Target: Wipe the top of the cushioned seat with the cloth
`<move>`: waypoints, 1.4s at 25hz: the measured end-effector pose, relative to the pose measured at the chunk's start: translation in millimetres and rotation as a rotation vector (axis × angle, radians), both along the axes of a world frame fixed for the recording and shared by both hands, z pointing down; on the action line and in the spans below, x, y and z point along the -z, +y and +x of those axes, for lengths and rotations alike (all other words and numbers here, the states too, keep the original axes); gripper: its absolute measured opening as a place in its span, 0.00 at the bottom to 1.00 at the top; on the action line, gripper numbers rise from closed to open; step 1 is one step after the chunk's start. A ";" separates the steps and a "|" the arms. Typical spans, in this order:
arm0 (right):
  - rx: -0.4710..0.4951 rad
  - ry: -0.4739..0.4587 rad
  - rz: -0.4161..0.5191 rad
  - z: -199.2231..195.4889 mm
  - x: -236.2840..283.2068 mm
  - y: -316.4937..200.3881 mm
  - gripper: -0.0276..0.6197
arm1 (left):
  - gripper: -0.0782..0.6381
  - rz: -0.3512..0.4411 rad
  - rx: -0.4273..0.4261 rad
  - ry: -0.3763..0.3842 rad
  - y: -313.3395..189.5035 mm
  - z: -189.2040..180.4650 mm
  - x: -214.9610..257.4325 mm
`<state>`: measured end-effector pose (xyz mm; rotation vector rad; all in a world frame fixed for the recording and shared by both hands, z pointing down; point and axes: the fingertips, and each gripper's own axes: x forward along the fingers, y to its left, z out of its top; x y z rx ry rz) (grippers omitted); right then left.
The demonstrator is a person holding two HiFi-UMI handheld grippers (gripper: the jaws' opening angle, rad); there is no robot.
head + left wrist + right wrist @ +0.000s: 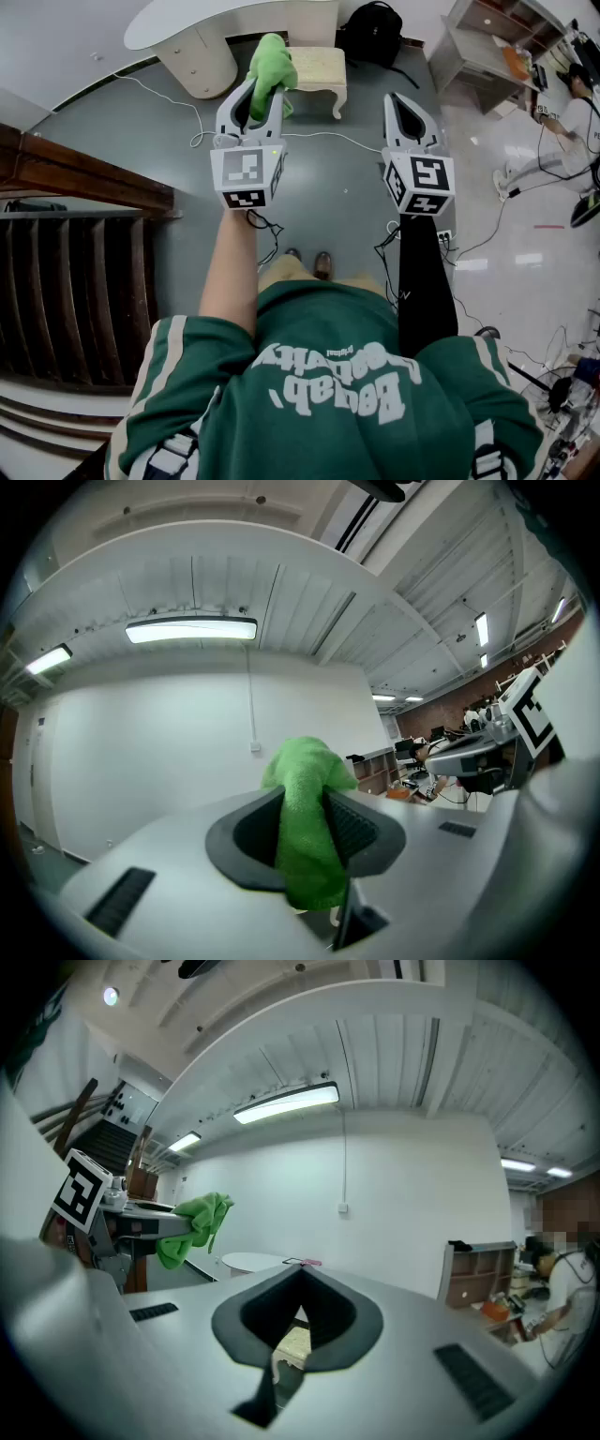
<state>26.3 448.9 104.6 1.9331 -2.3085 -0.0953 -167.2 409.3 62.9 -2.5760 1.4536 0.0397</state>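
Observation:
My left gripper [259, 86] is shut on a green cloth [271, 64], held up in the air; the left gripper view shows the cloth [307, 827] bunched between the jaws and sticking out past them. A cream cushioned seat [322, 69] with curved legs stands on the floor ahead, just beyond and right of the cloth. To its right my right gripper [399, 99] hangs at the same height, shut with nothing in it. The right gripper view shows the cloth [194, 1222] off to its left and a sliver of the seat [291, 1346] below the shut jaws.
A white rounded desk [202, 28] stands behind the seat, a black backpack [374, 30] to its right. Dark wooden stairs [66, 272] fill the left. Cables [169, 98] trail over the grey floor. Shelving [487, 37] and a person [572, 103] are at the far right.

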 end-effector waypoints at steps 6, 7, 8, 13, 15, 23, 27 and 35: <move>0.010 0.001 0.002 5.3 -1.1 1.9 0.05 | 0.28 -0.002 0.008 0.000 1.1 5.5 -2.1; 0.012 -0.006 0.001 6.9 -1.7 1.9 0.05 | 0.28 -0.004 0.008 0.000 1.3 6.5 -2.8; 0.013 -0.014 0.000 8.6 -2.6 1.9 0.05 | 0.28 -0.005 0.008 0.000 1.5 7.3 -3.2; 0.015 -0.027 -0.007 12.5 -4.9 4.7 0.05 | 0.28 -0.006 0.011 -0.005 4.8 8.9 -2.9; 0.027 -0.034 -0.008 10.9 -5.0 5.9 0.05 | 0.28 -0.008 0.013 -0.007 5.7 7.8 -3.2; 0.026 -0.040 -0.002 13.3 -4.8 -7.1 0.05 | 0.28 -0.021 0.018 -0.015 -8.6 3.1 -7.7; 0.010 -0.034 -0.010 12.7 -10.2 -28.6 0.05 | 0.28 -0.026 0.030 -0.031 -32.8 0.3 -13.6; -0.018 -0.019 -0.031 13.3 -15.2 -105.3 0.05 | 0.28 -0.016 -0.007 -0.041 -118.3 1.2 -16.7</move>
